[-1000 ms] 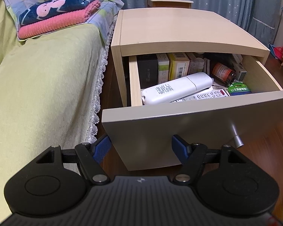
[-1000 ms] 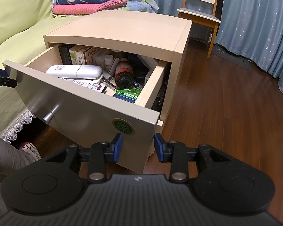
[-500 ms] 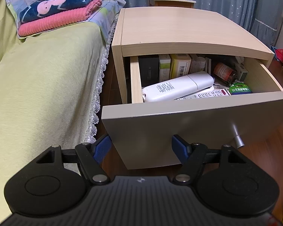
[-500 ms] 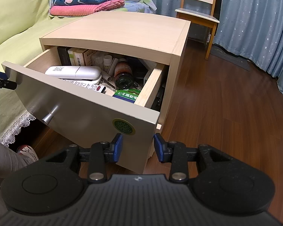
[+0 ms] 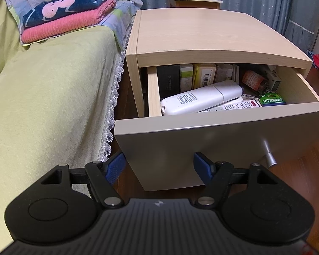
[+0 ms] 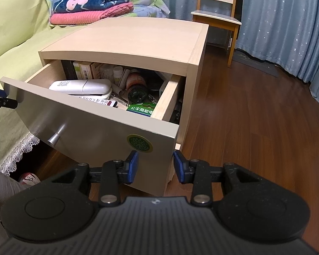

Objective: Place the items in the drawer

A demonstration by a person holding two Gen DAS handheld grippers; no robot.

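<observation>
The drawer (image 5: 221, 146) of the bedside cabinet (image 5: 202, 34) stood pulled well out, already crowded. A white remote (image 5: 202, 96) lay slanted on top of a second, flatter remote (image 5: 231, 106); boxes (image 5: 193, 77) stood along the back, a brown bottle (image 6: 136, 85) lay on its side, and a green packet (image 6: 141, 109) sat against the front right corner.

Both tools hung low in front of the drawer face, neither carrying anything. The left gripper (image 5: 159, 167) had its fingers spread wide below the left end of the panel; the right gripper (image 6: 156, 165) had its fingers parted too, though less, under the right corner by the round green sticker (image 6: 140, 143).

My worry was the closing. The white remote rode high, and if it stood proud of the drawer's sides it could catch under the cabinet's curved top and jam. A push at one corner only might also skew the drawer on its runners. The metal knob (image 5: 270, 159) stuck out where a finger could snag it.

Room was uneven. The bed (image 5: 53, 97) with its lace trim (image 5: 110, 114) pressed close on the left, leaving just a narrow gap beside the cabinet. To the right the wooden floor (image 6: 255, 114) lay open, with the chair (image 6: 219, 12) and curtains (image 6: 287, 21) well back.
</observation>
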